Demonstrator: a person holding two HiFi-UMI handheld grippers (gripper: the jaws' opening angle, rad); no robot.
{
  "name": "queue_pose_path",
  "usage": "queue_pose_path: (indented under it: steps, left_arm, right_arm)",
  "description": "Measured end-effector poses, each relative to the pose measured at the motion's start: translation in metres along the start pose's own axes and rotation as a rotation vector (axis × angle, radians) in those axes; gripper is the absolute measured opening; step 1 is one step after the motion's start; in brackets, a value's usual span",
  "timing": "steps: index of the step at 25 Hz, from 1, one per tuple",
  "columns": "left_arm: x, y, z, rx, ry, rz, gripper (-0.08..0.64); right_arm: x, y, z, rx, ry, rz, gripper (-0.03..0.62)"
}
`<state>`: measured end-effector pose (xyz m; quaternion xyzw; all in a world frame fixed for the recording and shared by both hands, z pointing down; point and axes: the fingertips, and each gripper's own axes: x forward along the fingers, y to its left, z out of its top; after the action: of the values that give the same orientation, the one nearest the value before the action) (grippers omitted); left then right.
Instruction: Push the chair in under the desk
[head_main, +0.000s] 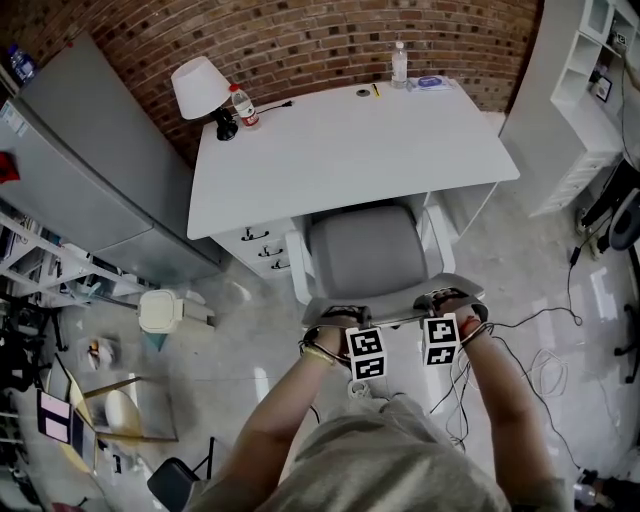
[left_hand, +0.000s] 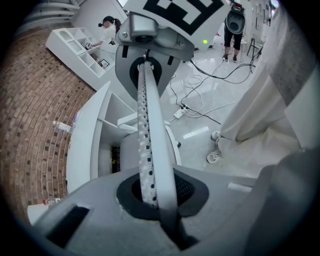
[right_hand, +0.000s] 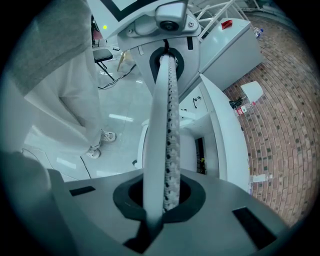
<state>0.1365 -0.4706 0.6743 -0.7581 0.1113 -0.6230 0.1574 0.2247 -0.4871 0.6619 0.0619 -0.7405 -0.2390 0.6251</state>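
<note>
A chair with a grey seat (head_main: 365, 250) and white arms stands partly under the white desk (head_main: 350, 140), its seat front below the desk edge. Its thin backrest top edge (head_main: 395, 320) faces me. My left gripper (head_main: 345, 318) is shut on the left part of that edge and my right gripper (head_main: 445, 300) on the right part. In the left gripper view the backrest edge (left_hand: 150, 125) runs straight out of the closed jaws of my left gripper (left_hand: 157, 200). The right gripper view shows the same backrest edge (right_hand: 165, 125) pinched by my right gripper (right_hand: 159, 200).
A white drawer unit (head_main: 262, 248) sits under the desk, left of the chair. A lamp (head_main: 200, 88) and two bottles (head_main: 243, 105) stand on the desk. Cables (head_main: 540, 350) lie on the floor at the right. A grey cabinet (head_main: 90, 170) stands left, white shelves (head_main: 590, 90) right.
</note>
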Motion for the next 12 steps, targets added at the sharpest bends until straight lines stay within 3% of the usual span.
queue_pose_path:
  steps: [12]
  left_arm:
    - [-0.0008,0.0012,-0.0025,0.015,-0.002,0.029,0.012]
  right_arm:
    - [0.0015,-0.0002,0.0019,-0.022,0.000,-0.033,0.009]
